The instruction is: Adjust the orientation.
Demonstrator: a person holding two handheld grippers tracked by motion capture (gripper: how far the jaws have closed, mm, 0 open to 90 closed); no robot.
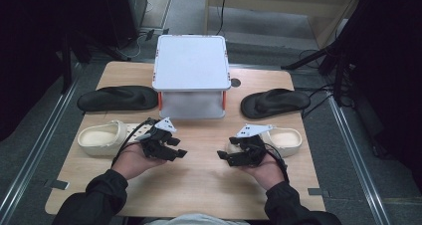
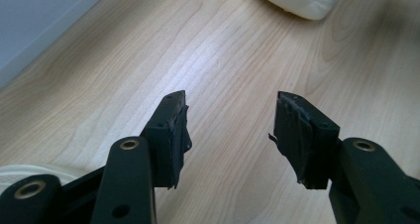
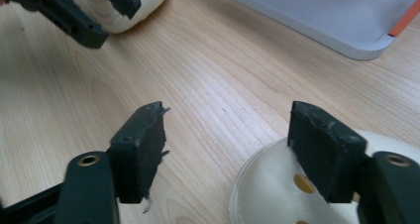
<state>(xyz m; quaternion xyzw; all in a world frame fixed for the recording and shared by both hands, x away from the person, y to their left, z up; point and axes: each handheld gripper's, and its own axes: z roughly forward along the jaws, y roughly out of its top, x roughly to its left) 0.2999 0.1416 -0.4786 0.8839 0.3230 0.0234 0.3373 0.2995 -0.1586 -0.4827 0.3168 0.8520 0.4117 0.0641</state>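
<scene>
Hovering over the tabletop (image 1: 199, 155) at lower centre, we keep both claws wide open and empty. The left claw (image 1: 171, 148) has a cream clog (image 1: 102, 138) just to its left, long axis running left-right; the right claw (image 1: 234, 155) sits beside the other cream clog (image 1: 286, 139), to its right.

A lab or recording studio is suggested: a wooden tabletop (image 1: 199, 185) is set on grey carpet between floor rails (image 1: 30, 160), with black stands (image 1: 323, 56) and cables (image 1: 318, 93) seen at the far right.
</scene>
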